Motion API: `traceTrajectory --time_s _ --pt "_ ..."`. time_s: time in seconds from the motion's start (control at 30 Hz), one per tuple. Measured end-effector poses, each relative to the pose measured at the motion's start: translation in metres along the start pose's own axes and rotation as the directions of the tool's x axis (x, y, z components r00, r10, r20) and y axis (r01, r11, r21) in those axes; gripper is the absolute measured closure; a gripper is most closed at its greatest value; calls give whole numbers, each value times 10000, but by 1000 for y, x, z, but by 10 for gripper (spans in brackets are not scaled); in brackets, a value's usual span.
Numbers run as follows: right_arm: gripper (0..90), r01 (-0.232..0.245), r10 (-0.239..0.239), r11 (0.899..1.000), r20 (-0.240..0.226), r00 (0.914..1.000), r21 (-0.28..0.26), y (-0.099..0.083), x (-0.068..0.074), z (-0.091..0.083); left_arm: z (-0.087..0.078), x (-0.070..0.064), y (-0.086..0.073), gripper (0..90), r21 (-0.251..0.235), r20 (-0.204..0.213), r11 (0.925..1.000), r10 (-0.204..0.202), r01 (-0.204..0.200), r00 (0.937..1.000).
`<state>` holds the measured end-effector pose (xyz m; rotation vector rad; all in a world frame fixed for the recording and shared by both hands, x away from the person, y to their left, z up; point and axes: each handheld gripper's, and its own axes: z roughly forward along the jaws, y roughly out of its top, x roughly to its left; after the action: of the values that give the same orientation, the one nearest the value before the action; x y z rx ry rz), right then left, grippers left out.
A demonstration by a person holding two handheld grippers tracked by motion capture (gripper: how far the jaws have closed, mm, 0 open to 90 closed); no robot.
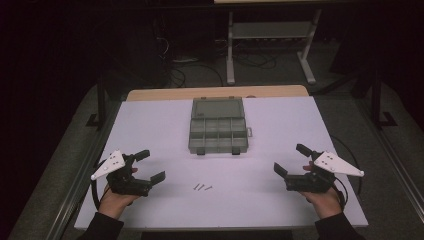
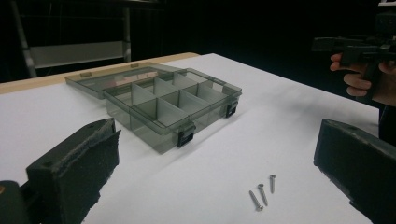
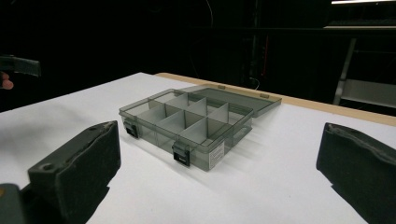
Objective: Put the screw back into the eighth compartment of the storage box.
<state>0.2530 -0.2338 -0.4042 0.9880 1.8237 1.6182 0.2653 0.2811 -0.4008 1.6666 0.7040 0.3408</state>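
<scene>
A smoky grey plastic organiser box (image 1: 218, 131) lies open in the middle of the white table, its lid folded flat behind it and its compartments bare (image 2: 159, 100) (image 3: 187, 122). Three small screws (image 1: 202, 187) lie close together on the table in front of it, seen low in the left gripper view (image 2: 261, 192). My left gripper (image 1: 150, 166) is held open near the front left edge, nothing between its jaws. My right gripper (image 1: 291, 160) is held open near the front right edge, also with nothing in it. The far-off right hand and gripper (image 2: 359, 49) face the left one.
The white table top (image 1: 150, 125) has a wooden strip (image 1: 215, 93) along its far edge. Beyond it stands a white metal frame (image 1: 270, 40) with cables on the dark floor. Rails run along both sides of the table.
</scene>
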Motion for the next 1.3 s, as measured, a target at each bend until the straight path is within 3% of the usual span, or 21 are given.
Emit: traceTrajectory --time_s 0.3,0.77,1.3 --pt "0 -83 82 9999 -67 9999 -151 1 0 0 4 -3 3 0 124 -36 9998 127 -126 9999" --pt "0 -5 7 9996 50 10000 -287 3 2 -1 15 -3 13 0 -230 211 9997 103 -98 9997" --pt "0 -105 106 9997 32 9999 -241 3 0 2 29 -9 25 0 -163 427 9987 494 -488 9979"
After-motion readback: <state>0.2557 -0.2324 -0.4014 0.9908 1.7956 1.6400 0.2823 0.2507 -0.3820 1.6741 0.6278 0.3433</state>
